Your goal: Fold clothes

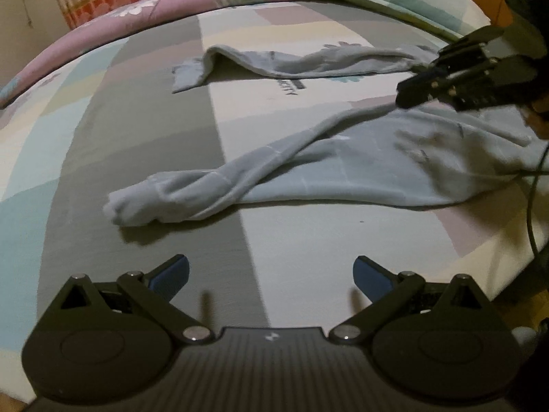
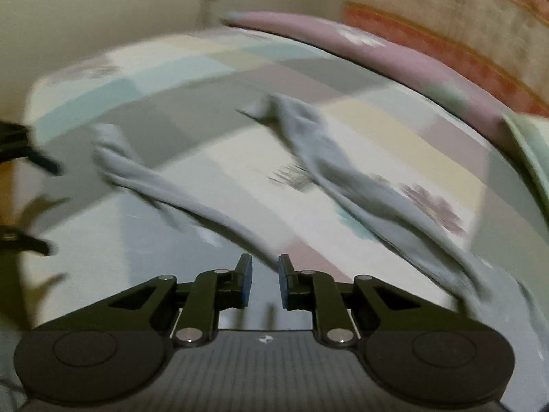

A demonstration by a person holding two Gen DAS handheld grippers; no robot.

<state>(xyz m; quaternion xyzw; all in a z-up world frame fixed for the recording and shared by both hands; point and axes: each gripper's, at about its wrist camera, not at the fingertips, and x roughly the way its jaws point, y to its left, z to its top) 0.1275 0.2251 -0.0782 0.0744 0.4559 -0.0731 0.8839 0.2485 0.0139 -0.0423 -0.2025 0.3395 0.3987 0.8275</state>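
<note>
Nearest the left-wrist lens: left gripper (image 1: 271, 276), blue pads spread wide, nothing between them, hovering over grey and white squares of the checked bedsheet (image 1: 137, 158). Beyond it, pale blue garment (image 1: 360, 168) lying flat on the sheet, body bunched toward the right edge, two long sleeves or legs (cannot tell which) running leftward from it. Near one twisted, long axis slanting from upper right down to its cuff at lower left; far one (image 1: 291, 63) stretched almost level, its end folded over and pointing left. Dark print on the sheet between them, only partly readable, ending "CITY". Right gripper (image 2: 265, 281) over the garment's body, jaws narrow with a small empty gap. Pink floral quilt (image 1: 103, 24) along the far edge.
</note>
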